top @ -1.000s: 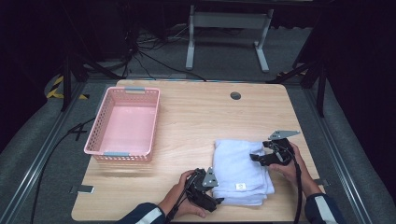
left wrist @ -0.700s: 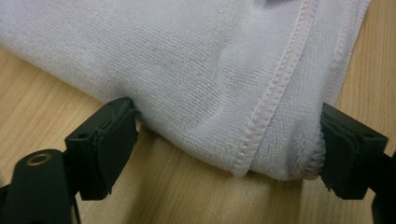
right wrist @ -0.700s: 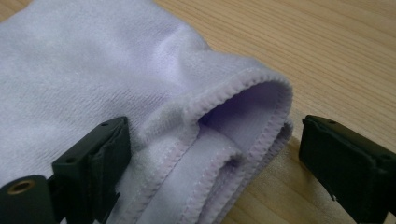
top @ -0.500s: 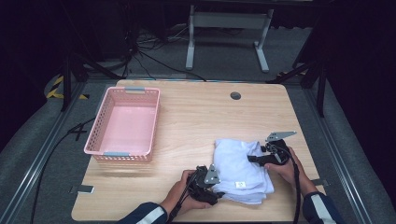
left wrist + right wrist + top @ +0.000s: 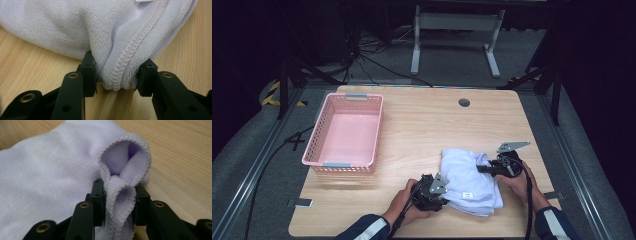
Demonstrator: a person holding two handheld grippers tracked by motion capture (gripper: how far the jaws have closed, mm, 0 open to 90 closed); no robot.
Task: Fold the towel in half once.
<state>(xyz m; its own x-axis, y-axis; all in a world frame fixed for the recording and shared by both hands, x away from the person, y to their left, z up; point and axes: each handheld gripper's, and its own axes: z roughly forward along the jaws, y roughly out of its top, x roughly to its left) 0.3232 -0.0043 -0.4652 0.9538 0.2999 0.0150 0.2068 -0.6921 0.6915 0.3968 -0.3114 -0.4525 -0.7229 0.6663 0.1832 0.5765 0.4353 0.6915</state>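
Both grippers have just been closing on the towel (image 5: 470, 179), cloth between the fingers on each side. 1 s ago both stood wide at its edges; now the left gripper (image 5: 117, 75) squeezes a bunched hemmed fold at the towel's near-left edge, pads pressed into the pile either side. The right gripper (image 5: 119, 202) pinches a rolled loop of hem at the towel's right edge, fingers tight against it. Neither hand has really shifted, only the fingers came in.

The towel, pale lilac and folded, lies flat on the tabletop (image 5: 422, 130) at near right, not lifted yet. The pink basket (image 5: 346, 132) sits well apart at the left with nothing in it.

Looks like the grasp step is done or nearly so: 2 holds secured, so a lift or carry, probably toward the basket, could come next. Thick folds may slip if the pinch is shallow.
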